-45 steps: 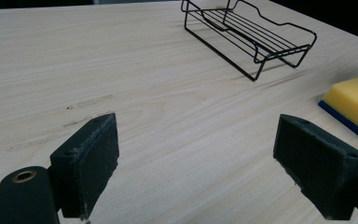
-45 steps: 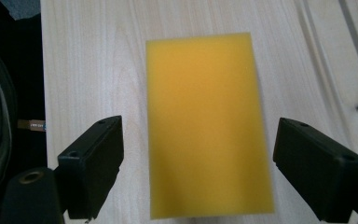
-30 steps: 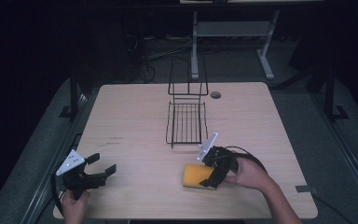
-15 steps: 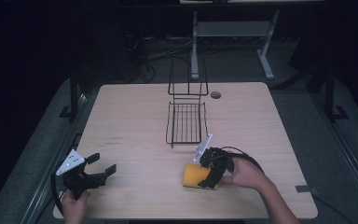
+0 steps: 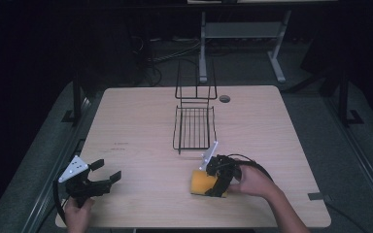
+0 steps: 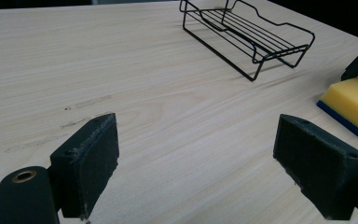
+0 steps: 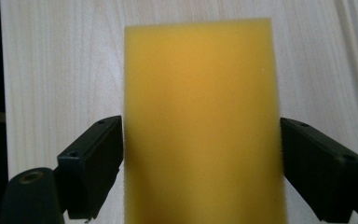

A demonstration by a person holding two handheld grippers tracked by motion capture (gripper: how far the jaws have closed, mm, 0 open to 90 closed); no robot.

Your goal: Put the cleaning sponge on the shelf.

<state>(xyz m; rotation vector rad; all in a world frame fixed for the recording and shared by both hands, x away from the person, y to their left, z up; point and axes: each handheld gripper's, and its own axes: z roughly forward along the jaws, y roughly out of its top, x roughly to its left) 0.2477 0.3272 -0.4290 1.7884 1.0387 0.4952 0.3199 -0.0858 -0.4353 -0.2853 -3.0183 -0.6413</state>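
My right gripper (image 5: 212, 180), jaws spread and just flanking the yellow rectangular foam sponge (image 7: 200, 121) near the table's (image 5: 141, 121) front edge, could skew it if one pad touches first; left gripper (image 5: 99, 177) idles unclenched.

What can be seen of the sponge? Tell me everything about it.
The sponge is a rectangular block of yellow foam with a thin dark blue layer on its underside. It lies flat on the wooden table, near the front edge, in front of the black wire rack. The right gripper straddles it from above, jaws open on either long side, apparently touching or nearly so.
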